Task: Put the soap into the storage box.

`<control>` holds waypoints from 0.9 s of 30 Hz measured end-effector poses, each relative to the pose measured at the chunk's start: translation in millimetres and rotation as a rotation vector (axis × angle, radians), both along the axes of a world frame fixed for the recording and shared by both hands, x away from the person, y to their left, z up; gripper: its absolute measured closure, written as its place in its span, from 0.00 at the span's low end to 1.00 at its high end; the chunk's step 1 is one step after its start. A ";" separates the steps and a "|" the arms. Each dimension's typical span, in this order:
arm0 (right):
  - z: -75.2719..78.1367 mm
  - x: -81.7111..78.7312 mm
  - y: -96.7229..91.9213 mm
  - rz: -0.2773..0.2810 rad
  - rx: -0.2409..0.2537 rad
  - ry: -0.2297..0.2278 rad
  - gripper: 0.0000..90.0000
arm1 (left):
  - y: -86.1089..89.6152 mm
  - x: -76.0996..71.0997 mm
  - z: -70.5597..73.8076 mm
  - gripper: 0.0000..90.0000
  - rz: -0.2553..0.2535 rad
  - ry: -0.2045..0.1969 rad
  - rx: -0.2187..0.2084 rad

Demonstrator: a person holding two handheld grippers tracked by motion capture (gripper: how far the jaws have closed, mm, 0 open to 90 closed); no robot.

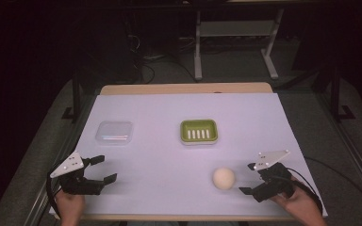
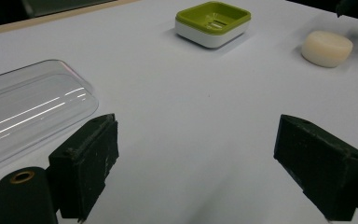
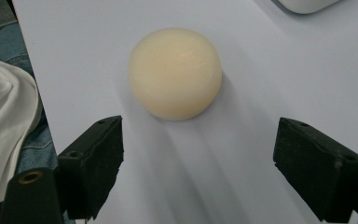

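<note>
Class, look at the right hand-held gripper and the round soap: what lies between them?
Nothing: in the right gripper view, bare white table separates the open right hand-held gripper from the soap.

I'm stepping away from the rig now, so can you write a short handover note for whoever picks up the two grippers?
Right gripper: open, empty, facing the round cream soap, jaws not touching it.
Left gripper: open, empty, near the table's front left.
Green soap dish: empty, mid-table, beyond the soap.
Clear lid: lies flat, left of the dish.
Done: nothing placed yet.
Left, probably: grip the soap, set it in the dish, perhaps then fit the lid.
</note>
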State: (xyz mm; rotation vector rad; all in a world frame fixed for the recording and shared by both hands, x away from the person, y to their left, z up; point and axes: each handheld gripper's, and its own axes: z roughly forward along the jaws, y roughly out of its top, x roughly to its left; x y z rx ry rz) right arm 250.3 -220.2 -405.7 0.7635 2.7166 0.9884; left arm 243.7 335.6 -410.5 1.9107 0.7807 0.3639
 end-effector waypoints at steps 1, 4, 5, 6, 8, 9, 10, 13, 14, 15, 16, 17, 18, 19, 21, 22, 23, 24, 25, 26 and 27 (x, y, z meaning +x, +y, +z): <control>0.3 1.5 1.7 0.006 -0.002 0.001 0.17 | -0.1 0.5 -0.3 0.15 -0.005 0.000 0.004; 0.7 6.2 10.0 0.025 -0.010 0.010 0.17 | -1.7 0.8 -0.9 0.15 -0.007 -0.001 0.002; 0.7 7.4 12.1 0.030 -0.016 0.011 0.17 | -1.7 0.7 -0.6 0.15 -0.009 -0.002 0.005; 0.7 7.4 12.1 0.030 -0.016 0.011 0.17 | -1.6 0.6 -0.2 0.15 -0.011 -0.002 0.008; -0.4 11.2 18.2 0.046 -0.028 0.022 0.16 | -1.6 0.9 -0.8 0.15 -0.009 -0.004 0.004; -0.4 11.2 18.2 0.046 -0.028 0.022 0.16 | -1.6 0.9 -0.8 0.15 -0.009 -0.004 0.004; -1.2 14.1 21.0 0.061 -0.028 0.028 0.16 | -1.7 0.9 -0.9 0.15 -0.008 -0.003 0.005; -2.0 16.9 25.0 0.069 -0.029 0.030 0.16 | -1.2 0.6 -0.5 0.15 -0.008 -0.006 0.008; -2.2 17.3 26.5 0.071 -0.028 0.035 0.16 | -0.8 0.2 -0.3 0.15 -0.004 -0.003 0.002; -2.2 18.3 27.7 0.078 -0.036 0.034 0.16 | -0.8 0.2 -0.3 0.15 -0.004 -0.003 0.002; -2.4 18.7 29.5 0.081 -0.038 0.040 0.16 | 0.1 0.3 -0.1 0.15 -0.003 -0.001 0.005; -2.9 19.3 31.5 0.085 -0.040 0.038 0.16 | 0.1 0.3 -0.1 0.15 -0.003 -0.001 0.005; -2.9 19.3 31.5 0.085 -0.040 0.038 0.16 | 0.2 0.3 -0.3 0.15 -0.001 -0.002 0.002; -3.0 19.6 33.6 0.091 -0.046 0.041 0.16 | 0.1 0.2 -0.4 0.15 0.003 -0.001 -0.003; -3.7 20.4 37.6 0.101 -0.059 0.034 0.16 | 0.2 0.3 -0.5 0.15 0.000 -0.002 -0.002; -4.0 21.6 38.9 0.107 -0.069 0.032 0.16 | 0.2 0.3 -0.4 0.15 -0.001 -0.002 0.001; -4.3 22.0 40.6 0.108 -0.065 0.042 0.16 | 0.1 0.4 -0.4 0.15 -0.002 -0.001 0.002; -5.2 23.9 43.2 0.115 -0.079 0.036 0.16 | -0.1 0.7 -0.4 0.15 -0.004 0.000 0.004; -4.9 24.1 44.3 0.115 -0.077 0.045 0.16 | -0.1 0.7 -0.4 0.15 -0.004 0.000 0.004; -5.9 25.3 45.3 0.121 -0.084 0.034 0.16 | -0.1 0.7 -0.5 0.15 -0.002 0.000 0.003; -5.9 25.3 45.3 0.121 -0.084 0.034 0.16 | -0.1 0.8 -0.6 0.15 -0.001 0.000 -0.002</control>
